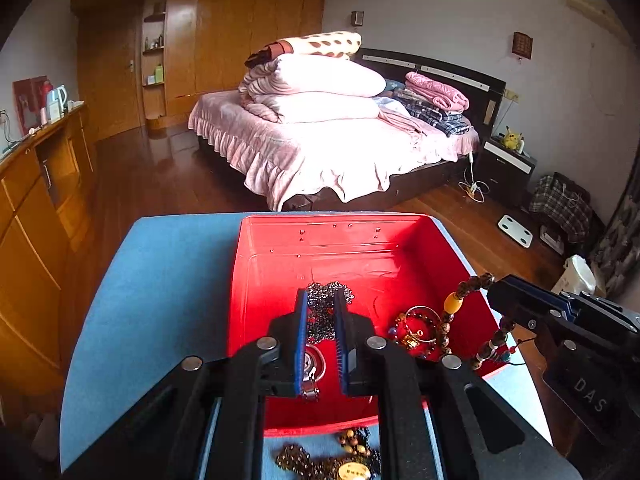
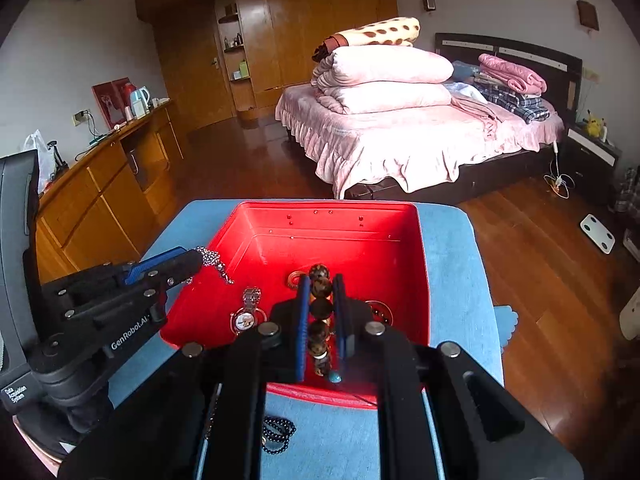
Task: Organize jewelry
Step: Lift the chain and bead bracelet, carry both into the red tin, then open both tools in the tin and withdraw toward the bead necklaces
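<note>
Two grippers over red box (image 1: 400,256) on blue tabletop (image 1: 160,280), left gripper (image 1: 322,312) pinching chain (image 1: 320,320), right gripper (image 2: 322,300) clamping bead string (image 2: 320,308), probably bedroom.

Both wrist views over red box (image 1: 400,240)

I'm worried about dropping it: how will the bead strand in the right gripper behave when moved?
Likely floppy: the bead strand droops from the right gripper into the red box. Its round beads look smooth, so it may slip. It probably swings when carried.
</note>
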Demonstrator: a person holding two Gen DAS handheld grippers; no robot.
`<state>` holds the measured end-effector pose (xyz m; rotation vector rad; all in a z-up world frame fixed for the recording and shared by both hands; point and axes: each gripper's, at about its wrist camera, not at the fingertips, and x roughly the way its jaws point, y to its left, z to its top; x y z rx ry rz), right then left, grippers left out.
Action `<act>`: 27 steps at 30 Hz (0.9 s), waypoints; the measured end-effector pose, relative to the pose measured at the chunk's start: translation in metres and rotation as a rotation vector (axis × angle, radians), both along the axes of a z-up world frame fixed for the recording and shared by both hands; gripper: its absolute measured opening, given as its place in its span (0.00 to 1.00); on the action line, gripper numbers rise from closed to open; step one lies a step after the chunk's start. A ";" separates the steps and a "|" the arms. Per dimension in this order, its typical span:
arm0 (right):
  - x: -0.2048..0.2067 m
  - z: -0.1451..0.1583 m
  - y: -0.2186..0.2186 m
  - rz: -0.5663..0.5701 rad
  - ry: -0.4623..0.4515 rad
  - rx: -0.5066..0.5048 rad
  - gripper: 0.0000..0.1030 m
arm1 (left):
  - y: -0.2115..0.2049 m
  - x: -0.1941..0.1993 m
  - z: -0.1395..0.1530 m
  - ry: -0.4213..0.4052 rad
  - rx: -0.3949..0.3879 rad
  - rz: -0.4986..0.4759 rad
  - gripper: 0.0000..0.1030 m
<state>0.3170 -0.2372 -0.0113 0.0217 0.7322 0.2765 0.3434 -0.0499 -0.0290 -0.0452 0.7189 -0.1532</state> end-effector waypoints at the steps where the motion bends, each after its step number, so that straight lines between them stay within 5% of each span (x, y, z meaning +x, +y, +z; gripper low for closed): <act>1: 0.005 -0.003 0.000 0.001 0.005 -0.001 0.10 | -0.001 0.005 -0.003 0.008 0.004 0.002 0.12; 17: 0.063 -0.053 -0.004 -0.035 0.132 0.032 0.10 | -0.010 0.065 -0.055 0.160 0.036 0.017 0.13; 20: 0.062 -0.056 -0.002 -0.044 0.140 0.025 0.13 | -0.007 0.064 -0.057 0.170 0.032 0.020 0.27; 27: 0.053 -0.051 -0.005 -0.053 0.118 0.028 0.13 | -0.001 0.048 -0.045 0.124 0.030 0.032 0.36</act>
